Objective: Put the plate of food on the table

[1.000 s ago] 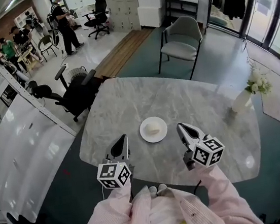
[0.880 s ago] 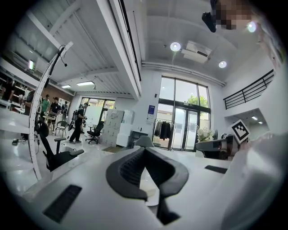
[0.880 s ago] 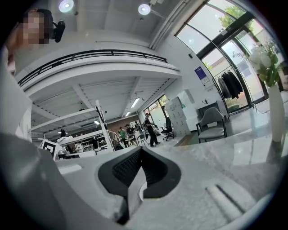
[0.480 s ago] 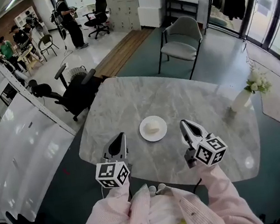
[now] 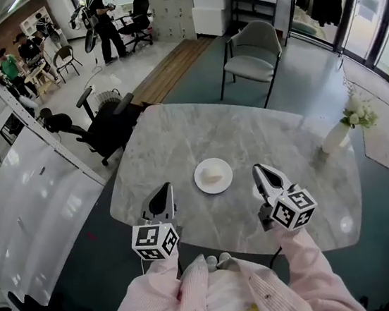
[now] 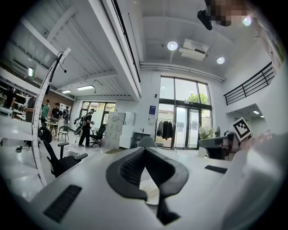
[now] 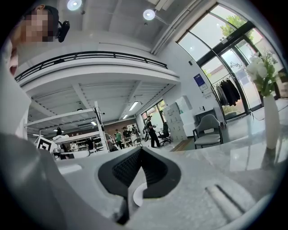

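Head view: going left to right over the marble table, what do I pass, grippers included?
left gripper → plate of food → right gripper → white vase with flowers

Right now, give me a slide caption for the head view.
White plate of food sits on the marble table between the left claw and right claw, both shut and empty.

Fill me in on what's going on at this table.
A person holds a hand-held gripper in each hand above the near edge of the marble table. The left hand-held gripper and the right hand-held gripper both have their jaws shut and hold nothing. The plate of food sits on the table between them, touched by neither, so it looks already set down.
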The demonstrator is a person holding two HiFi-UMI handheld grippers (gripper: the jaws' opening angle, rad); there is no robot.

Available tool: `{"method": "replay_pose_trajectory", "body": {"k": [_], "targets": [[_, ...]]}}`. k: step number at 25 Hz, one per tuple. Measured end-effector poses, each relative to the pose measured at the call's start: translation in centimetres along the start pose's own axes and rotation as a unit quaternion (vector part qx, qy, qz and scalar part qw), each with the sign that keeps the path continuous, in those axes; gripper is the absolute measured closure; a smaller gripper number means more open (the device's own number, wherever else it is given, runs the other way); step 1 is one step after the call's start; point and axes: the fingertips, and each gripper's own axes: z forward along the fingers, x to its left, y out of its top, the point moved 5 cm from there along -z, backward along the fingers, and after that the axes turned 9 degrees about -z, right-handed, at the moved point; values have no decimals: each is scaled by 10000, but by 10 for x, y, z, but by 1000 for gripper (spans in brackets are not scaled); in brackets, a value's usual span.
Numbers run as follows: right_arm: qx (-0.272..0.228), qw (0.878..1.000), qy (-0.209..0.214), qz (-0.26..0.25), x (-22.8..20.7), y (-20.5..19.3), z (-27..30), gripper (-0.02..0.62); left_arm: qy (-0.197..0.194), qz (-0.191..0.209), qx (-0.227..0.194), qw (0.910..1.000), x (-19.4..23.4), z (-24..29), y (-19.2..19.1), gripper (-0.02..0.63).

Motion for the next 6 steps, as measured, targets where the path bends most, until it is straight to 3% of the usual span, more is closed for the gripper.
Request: {"method": "replay_pose_trajectory", "body": {"k": [6], "targets": [[-3,10000,-51,-71,2,1,0,591,-2,86,1,10000,3,-3,4,609]]}}
